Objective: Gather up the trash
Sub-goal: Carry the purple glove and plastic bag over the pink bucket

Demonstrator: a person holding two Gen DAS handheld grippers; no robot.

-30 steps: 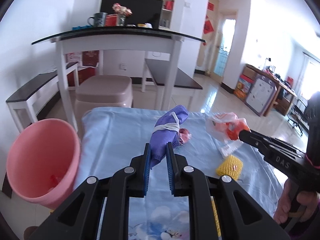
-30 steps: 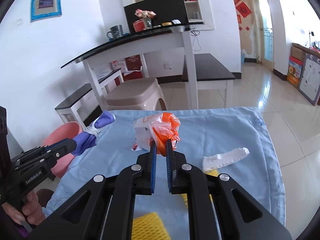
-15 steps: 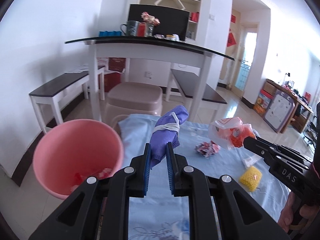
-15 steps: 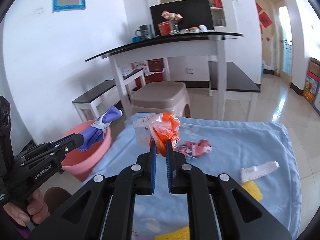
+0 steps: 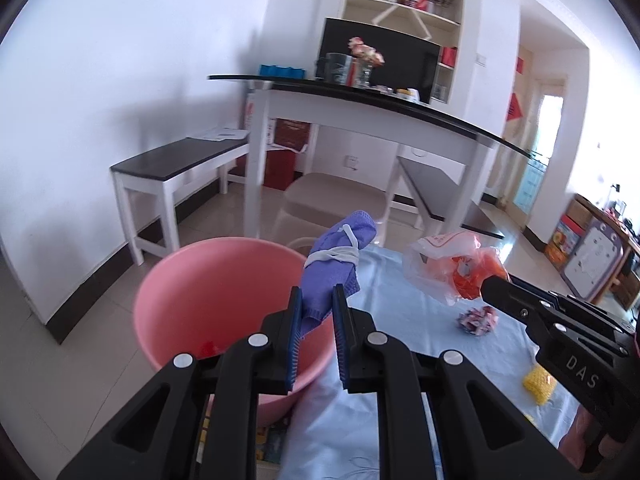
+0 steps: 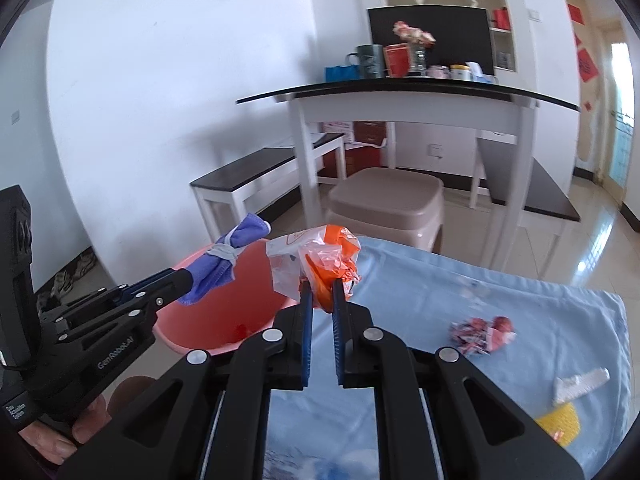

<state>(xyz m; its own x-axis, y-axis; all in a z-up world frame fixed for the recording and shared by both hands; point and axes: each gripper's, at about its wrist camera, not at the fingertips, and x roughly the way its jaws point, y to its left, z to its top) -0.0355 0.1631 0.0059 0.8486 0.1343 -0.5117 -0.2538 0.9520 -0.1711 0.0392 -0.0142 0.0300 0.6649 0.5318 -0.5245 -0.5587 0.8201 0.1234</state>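
Since a second ago we are swinging both grippers leftward off the table, so the pink bin [image 5: 224, 300], which sat low at the left edge, is now filling the view just beyond our left fingertips.

Closest to us, the left gripper [image 5: 316, 304] is pinching the purple bundle [image 5: 334, 268], a rolled cloth tied round with a white band; its jaws are pressed onto the lower end, so the roll is sticking up and forward, hanging over the near rim of the bin. We are holding it there, we judge, so that it will fall inside once released. Just beside it, the right gripper [image 6: 320, 300] is clamping the orange and clear plastic bag [image 6: 316, 260] by its crumpled lower part. That bag is hovering at the corner of the blue tablecloth [image 6: 460, 300], near the bin's rim but not yet over the opening, as far as we can tell.

Farther out on the cloth, other trash is waiting: a crumpled red wrapper [image 6: 480, 332], a white scrap [image 6: 580, 384] and a yellow foam net [image 6: 560, 424]. Beyond the bin, a beige stool [image 6: 386, 204] is standing under a white desk [image 6: 400, 96].
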